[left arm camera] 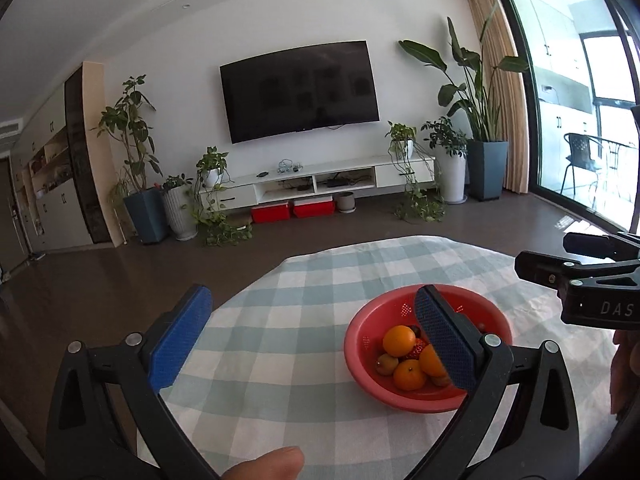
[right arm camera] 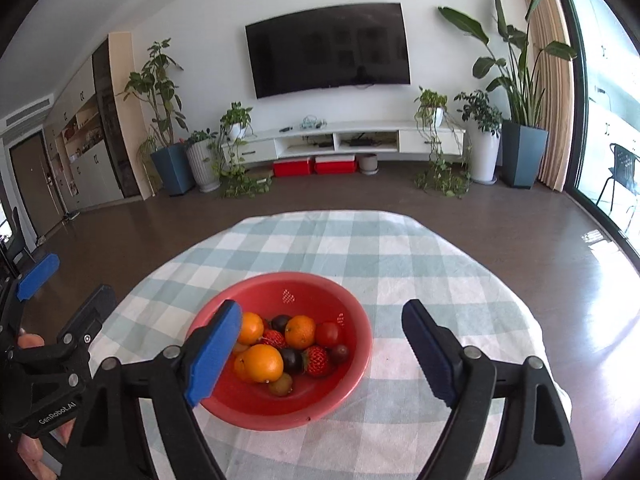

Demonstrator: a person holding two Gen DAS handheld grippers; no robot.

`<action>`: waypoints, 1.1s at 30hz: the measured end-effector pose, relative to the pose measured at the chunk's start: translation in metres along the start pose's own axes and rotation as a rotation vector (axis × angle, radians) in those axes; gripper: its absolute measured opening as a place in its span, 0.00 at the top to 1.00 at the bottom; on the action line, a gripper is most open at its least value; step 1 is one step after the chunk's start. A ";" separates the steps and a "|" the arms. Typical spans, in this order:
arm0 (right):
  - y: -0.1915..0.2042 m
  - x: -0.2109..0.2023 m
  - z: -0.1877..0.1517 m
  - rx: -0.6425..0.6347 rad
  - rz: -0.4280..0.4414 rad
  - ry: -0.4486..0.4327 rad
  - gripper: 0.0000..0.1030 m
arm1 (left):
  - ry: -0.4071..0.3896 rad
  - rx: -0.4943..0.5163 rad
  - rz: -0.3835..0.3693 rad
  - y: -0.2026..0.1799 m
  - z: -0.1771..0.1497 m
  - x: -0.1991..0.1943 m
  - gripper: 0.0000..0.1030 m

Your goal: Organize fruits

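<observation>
A red perforated bowl (right arm camera: 352, 340) sits on the checked tablecloth (right arm camera: 400, 264) and holds oranges (right arm camera: 262, 362), strawberries (right arm camera: 318, 360), dark plums (right arm camera: 290, 358) and a small red tomato (right arm camera: 328, 334). My right gripper (right arm camera: 322, 316) hovers above the bowl's near side, open, nothing between its blue pads. In the left wrist view the same bowl (left arm camera: 362, 340) lies to the right, partly behind one blue pad. My left gripper (left arm camera: 312, 300) is open and holds nothing, over the cloth to the bowl's left.
The table's rounded far edge drops to a dark floor (right arm camera: 360, 196). A person's thumb (left arm camera: 268, 464) shows at the bottom of the left wrist view. The other gripper's black body (left arm camera: 592, 280) reaches in from the right there. A TV unit and potted plants line the far wall.
</observation>
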State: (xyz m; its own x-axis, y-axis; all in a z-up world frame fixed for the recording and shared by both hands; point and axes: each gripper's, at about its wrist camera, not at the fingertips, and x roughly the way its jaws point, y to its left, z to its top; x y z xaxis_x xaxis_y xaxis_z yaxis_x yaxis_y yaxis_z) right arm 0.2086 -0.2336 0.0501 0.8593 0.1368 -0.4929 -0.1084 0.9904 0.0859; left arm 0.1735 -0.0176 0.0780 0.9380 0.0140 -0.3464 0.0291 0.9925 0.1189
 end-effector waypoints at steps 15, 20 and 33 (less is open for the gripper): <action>0.034 -0.141 -0.020 -0.045 -0.113 -0.276 0.00 | 0.195 -0.082 -0.006 0.014 -0.014 -0.083 0.00; 0.026 -0.144 -0.046 0.026 -0.149 -0.190 0.00 | 0.260 -0.060 -0.008 0.003 -0.035 -0.095 0.00; 0.010 -0.154 -0.094 0.089 -0.175 -0.081 0.00 | 0.325 -0.066 -0.021 -0.005 -0.059 -0.111 0.00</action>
State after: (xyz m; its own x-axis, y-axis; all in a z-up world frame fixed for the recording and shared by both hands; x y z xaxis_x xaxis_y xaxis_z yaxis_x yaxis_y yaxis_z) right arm 0.0283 -0.2424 0.0459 0.8988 -0.0430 -0.4362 0.0875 0.9928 0.0824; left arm 0.0487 -0.0171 0.0612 0.7775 0.0209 -0.6285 0.0150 0.9985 0.0518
